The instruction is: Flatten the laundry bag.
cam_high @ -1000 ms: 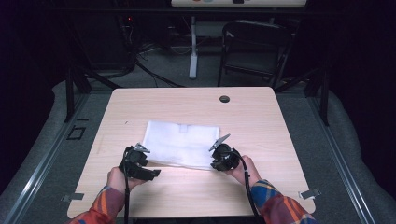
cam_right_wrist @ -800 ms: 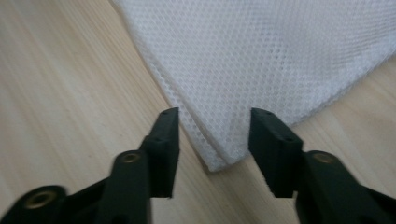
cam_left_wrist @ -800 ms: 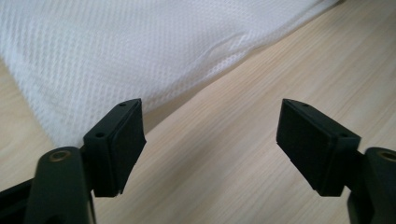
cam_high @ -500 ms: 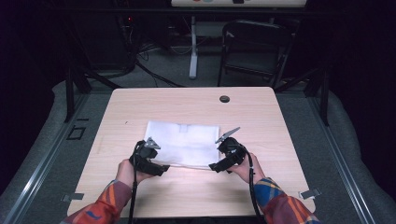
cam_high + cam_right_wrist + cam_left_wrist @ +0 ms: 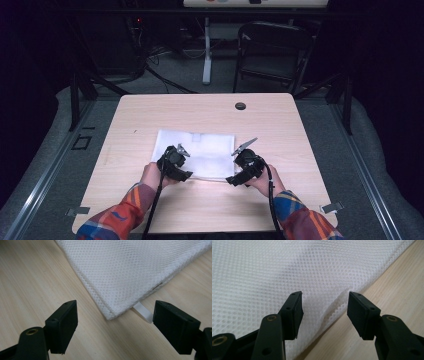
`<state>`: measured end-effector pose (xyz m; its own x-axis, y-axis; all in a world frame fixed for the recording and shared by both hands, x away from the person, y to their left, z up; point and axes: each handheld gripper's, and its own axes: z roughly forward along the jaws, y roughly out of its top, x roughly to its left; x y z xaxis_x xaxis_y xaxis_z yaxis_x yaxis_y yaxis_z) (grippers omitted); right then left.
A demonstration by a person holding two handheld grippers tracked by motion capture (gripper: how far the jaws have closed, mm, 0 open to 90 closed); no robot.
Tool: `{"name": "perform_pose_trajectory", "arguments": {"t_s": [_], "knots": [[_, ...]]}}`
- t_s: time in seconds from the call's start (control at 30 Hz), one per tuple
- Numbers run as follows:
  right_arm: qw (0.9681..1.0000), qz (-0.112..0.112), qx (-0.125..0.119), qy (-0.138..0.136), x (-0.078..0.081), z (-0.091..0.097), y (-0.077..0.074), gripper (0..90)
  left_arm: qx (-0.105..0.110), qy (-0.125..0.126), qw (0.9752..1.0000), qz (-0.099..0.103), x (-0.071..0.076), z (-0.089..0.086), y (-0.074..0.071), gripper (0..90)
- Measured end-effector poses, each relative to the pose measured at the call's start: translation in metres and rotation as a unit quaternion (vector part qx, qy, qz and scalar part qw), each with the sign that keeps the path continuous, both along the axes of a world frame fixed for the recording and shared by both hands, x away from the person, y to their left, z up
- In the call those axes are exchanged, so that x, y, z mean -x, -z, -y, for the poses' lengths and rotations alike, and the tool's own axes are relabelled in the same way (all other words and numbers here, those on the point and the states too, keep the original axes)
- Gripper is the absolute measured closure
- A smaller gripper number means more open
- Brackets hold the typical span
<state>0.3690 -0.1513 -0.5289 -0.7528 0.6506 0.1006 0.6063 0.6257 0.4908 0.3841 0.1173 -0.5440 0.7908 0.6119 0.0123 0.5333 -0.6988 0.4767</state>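
A: Mesh cloth (image 5: 196, 159) lies flat on the desk (image 5: 150, 115), folded, near edge toward the person. Compared with a second ago, the left tool (image 5: 176, 161) has slid inward along that near edge and now sits over the left part of the cloth.

B: Jaws?

A: Left tool's jaws have just been closing. In the left gripper view they stand half-wide, straddling the cloth's hem (image 5: 332, 312), pads not yet pressing it. The right tool (image 5: 245, 161) has opened and eased back a little. Its jaws stand wide around the near right corner (image 5: 110, 315), also clear of it. A small white tab (image 5: 143, 312) pokes out beside that corner.

B: So nothing is held?

A: Correct. Looks like a regrip: both tools line up on the near edge, probably for the next fold.
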Motion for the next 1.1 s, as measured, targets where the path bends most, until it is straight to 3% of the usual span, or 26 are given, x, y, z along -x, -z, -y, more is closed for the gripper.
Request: {"name": "perform_pose_trajectory", "arguments": {"t_s": [0.13, 0.37, 0.6, 0.8, 1.1], "knots": [[1.0, -0.003, -0.002, -0.004, -0.001, 0.001, 0.001, 20.6, -0.012, 0.023, 0.9996, -0.014, -0.004, 0.01, 0.008, 51.0], [1.0, -0.004, -0.003, -0.004, 0.001, 0.001, 0.004, 23.2, -0.033, 0.048, 0.9983, 0.006, 0.001, 0.02, 0.011, 62.2], [0.9999, -0.005, -0.002, -0.011, 0.003, -0.002, 0.005, 31.0, -0.017, 0.059, 0.998, 0.015, 0.004, 0.017, 0.013, 74.5], [0.9999, -0.004, -0.006, -0.014, 0.003, -0.002, 0.005, 33.9, -0.003, 0.058, 0.9983, 0.011, 0.003, 0.014, 0.012, 81.7], [0.9998, 0.004, -0.011, -0.017, 0.004, -0.002, 0.004, 37.5, 0.016, 0.071, 0.9972, 0.019, 0.007, 0.017, 0.004, 84.2]]}}
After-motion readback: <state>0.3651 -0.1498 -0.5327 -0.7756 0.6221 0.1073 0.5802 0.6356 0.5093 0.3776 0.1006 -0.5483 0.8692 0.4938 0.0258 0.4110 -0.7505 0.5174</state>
